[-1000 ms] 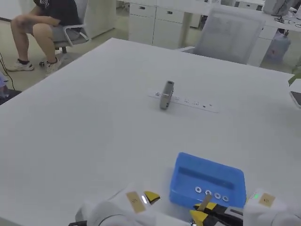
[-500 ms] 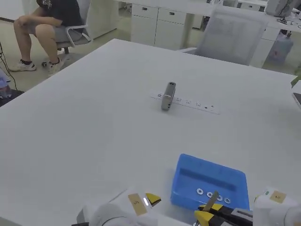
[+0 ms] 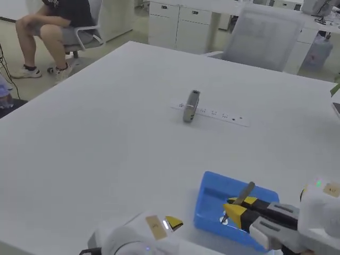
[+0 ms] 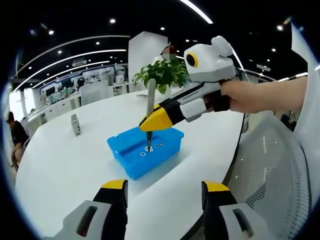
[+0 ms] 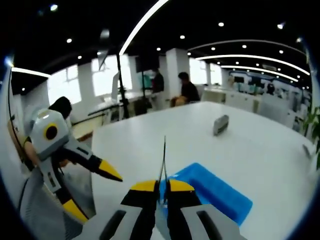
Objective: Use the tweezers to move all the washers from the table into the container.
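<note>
- At the lower right of the head view, the right gripper [image 3: 235, 206] reaches in from the frame's edge over the blue container [image 3: 212, 183]. Its yellow-tipped jaws are pinched narrow on the tweezers [image 3: 245, 192].
- Low in the right gripper view, the same jaws stand almost together, and the tweezers rise between them as a thin dark line toward the middle of the frame.
- At the centre of the left gripper view, the tweezers stand nearly upright with their points down inside the container. They meet one of the washers [image 4: 143, 154], which lie in a short row on the container's floor. Whether the points grip that washer is too small to tell.
- Along the bottom of that view, the left gripper [image 4: 165, 189] holds its jaws wide apart and empty above the white table [image 4: 55, 165], short of the container.
- At the lower left of the head view, the left gripper sits near the container's left side, not touching it.
- In the upper centre of the head view, a small grey device [image 3: 190, 106] stands on a flat white strip [image 3: 223, 116], well apart from the container.
- At the upper left, a person [image 3: 53, 18] sits on a chair beyond the table's edge.
</note>
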{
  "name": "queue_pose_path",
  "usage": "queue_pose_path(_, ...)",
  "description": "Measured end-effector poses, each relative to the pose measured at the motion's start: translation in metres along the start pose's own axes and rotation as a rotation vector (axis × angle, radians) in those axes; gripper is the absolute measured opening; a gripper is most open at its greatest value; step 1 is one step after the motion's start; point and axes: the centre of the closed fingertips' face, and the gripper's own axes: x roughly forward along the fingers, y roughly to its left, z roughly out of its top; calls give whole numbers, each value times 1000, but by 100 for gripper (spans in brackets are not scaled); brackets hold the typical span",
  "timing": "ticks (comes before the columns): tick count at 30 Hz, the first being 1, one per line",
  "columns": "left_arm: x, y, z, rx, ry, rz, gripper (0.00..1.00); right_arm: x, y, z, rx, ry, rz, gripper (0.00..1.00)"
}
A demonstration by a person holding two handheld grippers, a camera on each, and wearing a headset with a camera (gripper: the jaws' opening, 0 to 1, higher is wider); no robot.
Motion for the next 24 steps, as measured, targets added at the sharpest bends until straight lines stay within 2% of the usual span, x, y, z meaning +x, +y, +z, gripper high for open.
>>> queue_pose_path(5, 0, 1, 0, -3, -2, 3, 58, 11, -10, 10, -9, -11, -6, 3)
queue_pose_path(7, 0, 1, 0, -5, -3, 3, 58, 18, -17, 8, -12, -4, -11, 3)
queue_pose_path(10, 0, 1, 0, -3, -1, 2, 58, 29, -29, 2, -12, 16, -26, 3)
queue_pose_path(12, 0, 1, 0, -1, 1, 2, 58, 33, -31, 0, -12, 22, -28, 3)
queue_pose_path(19, 0, 1, 0, -8, 0, 4, 57, 52, -46, -23, -26, 87, -46, 3)
queue_pose_path(24, 0, 1, 1, -11, -6, 2, 55, 57, -47, -35, -23, 123, -45, 3)
